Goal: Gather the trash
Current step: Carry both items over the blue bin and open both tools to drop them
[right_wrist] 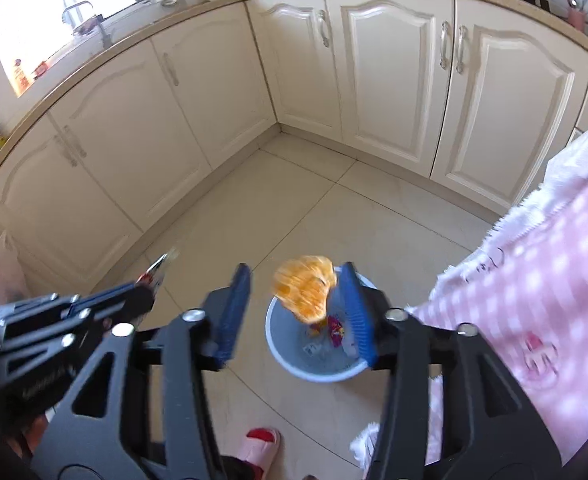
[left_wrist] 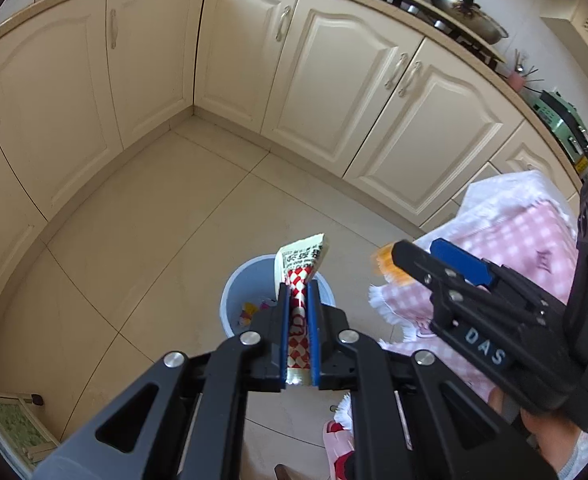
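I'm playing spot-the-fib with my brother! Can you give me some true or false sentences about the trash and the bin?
1. The left gripper clamps a red-and-white checked wrapper. True.
2. The round pale blue plastic bin is empty. False: small colourful scraps lie inside.
3. The crumpled orange wrapper is pinched tight in the right gripper. False: its jaws stand apart.
4. The bin stands on a beige tiled floor. True.

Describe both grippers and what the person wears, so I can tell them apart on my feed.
Both look alike: black angular frames with triangular cut-outs, silver round bolts and blue ridged finger pads. The left gripper shows no lettering here; the right gripper carries white "DAS" letter blocks along its side. A light blue sleeve cuff shows behind it, and red-and-white slippers below.
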### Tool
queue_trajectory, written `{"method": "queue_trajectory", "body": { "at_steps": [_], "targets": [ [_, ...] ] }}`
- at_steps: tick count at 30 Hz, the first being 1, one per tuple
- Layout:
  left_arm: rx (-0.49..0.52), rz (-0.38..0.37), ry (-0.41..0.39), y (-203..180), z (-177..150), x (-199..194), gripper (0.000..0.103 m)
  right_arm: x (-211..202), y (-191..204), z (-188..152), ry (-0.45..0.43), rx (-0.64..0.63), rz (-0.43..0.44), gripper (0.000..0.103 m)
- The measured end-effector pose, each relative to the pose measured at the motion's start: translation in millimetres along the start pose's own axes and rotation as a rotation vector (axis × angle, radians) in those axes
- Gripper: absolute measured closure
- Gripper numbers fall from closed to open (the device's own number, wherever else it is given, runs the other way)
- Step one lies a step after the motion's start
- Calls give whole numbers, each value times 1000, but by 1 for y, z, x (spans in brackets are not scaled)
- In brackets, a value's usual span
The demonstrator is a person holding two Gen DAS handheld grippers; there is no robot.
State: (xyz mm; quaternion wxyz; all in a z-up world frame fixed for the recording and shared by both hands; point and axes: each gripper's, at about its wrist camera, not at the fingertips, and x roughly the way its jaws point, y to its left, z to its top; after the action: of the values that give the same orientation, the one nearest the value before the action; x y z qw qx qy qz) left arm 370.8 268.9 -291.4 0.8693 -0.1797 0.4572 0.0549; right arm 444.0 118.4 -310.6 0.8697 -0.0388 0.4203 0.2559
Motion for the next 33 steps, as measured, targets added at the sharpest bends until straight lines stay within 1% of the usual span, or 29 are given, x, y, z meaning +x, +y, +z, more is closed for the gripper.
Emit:
{"method": "queue_trajectory", "body": {
  "at_steps": [1,2,4,6,8,12,15,18,19,21,25,27,29,30,31,32,33],
  "targets": [
    [0,2,8,1,3,7,95,7,-1,3,4,2,-10,50],
    [0,3,12,1,5,12,95,9,-4,2,7,5,-12,48],
    [0,2,23,2,7,20,95,12,-5,2,9,-4,-29,48],
    [2,0,37,0,9,29,95,11,-8,-1,-5,-25,-84,48],
    [4,-2,52,-2,9,40,95,11,-11,-3,-9,-29,-112,47],
    [15,-11,80,-11,9,58,95,6,-23,-6,-30,-3,-132,45],
    [25,-17,110,-18,10,74,95,-3,-31,-4,-66,27,-135,41],
    [32,-21,121,-26,15,83,95,-14,-37,-1,-106,44,-138,40],
    [35,-23,118,-29,17,84,95,-16,-38,0,-115,47,-140,40],
    [40,-28,112,-33,22,84,95,-26,-40,3,-152,63,-150,36],
    [55,-45,80,-48,33,76,94,-47,-43,7,-233,84,-207,27],
    [53,-49,68,-52,36,71,94,-52,-44,8,-258,95,-219,27],
    [48,-62,48,-55,38,66,91,-58,-45,9,-270,100,-228,27],
    [37,-75,22,-56,39,60,88,-61,-45,10,-276,105,-226,27],
    [28,-82,5,-57,40,57,74,-64,-47,10,-280,113,-227,27],
    [15,-77,-23,-56,40,51,62,-66,-48,10,-283,119,-228,26],
    [11,-75,-41,-56,41,46,57,-70,-49,11,-286,122,-222,26]
  ]
}}
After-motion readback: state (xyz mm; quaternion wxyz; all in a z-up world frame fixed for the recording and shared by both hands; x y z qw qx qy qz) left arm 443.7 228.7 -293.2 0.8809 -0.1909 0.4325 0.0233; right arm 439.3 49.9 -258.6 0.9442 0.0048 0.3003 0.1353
